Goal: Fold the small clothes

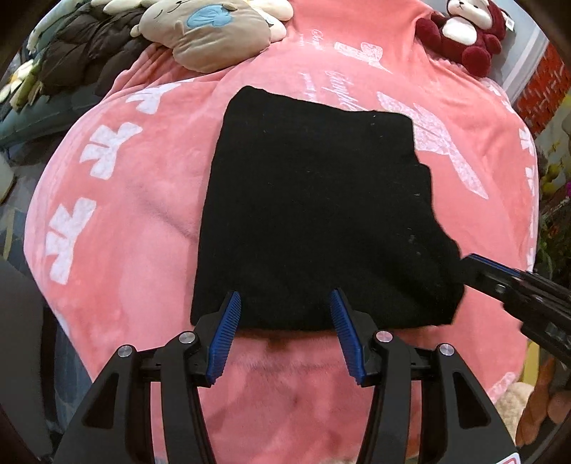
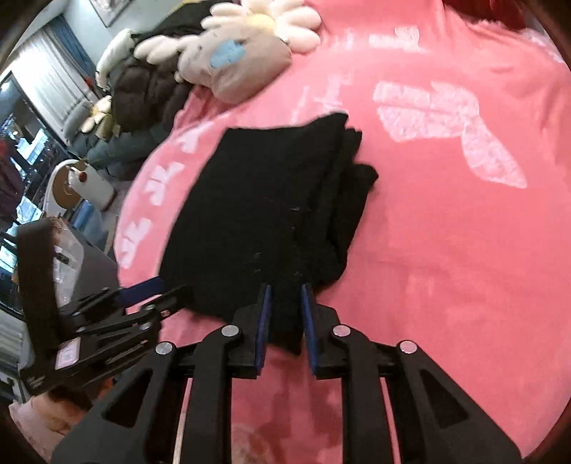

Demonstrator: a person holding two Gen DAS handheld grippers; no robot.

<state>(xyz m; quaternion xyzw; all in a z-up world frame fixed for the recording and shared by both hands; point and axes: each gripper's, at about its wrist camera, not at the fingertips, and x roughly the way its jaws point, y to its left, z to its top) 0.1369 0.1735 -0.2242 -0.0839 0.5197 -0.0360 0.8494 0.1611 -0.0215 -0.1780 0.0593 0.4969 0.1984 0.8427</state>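
A black garment (image 1: 314, 214) lies folded on the pink blanket (image 1: 125, 232); it also shows in the right wrist view (image 2: 257, 214), with layered edges on its right side. My left gripper (image 1: 284, 298) is open, its blue pads over the garment's near edge. My right gripper (image 2: 286, 294) is shut on the garment's near corner; it enters the left wrist view from the right (image 1: 474, 267). The left gripper shows at the left of the right wrist view (image 2: 142, 289).
A beige plush pillow (image 1: 207, 32) and a dark puffy jacket (image 1: 82, 53) lie at the blanket's far left. A red and white plush bear (image 1: 464, 32) sits far right. A white appliance (image 2: 85, 185) stands off the left side.
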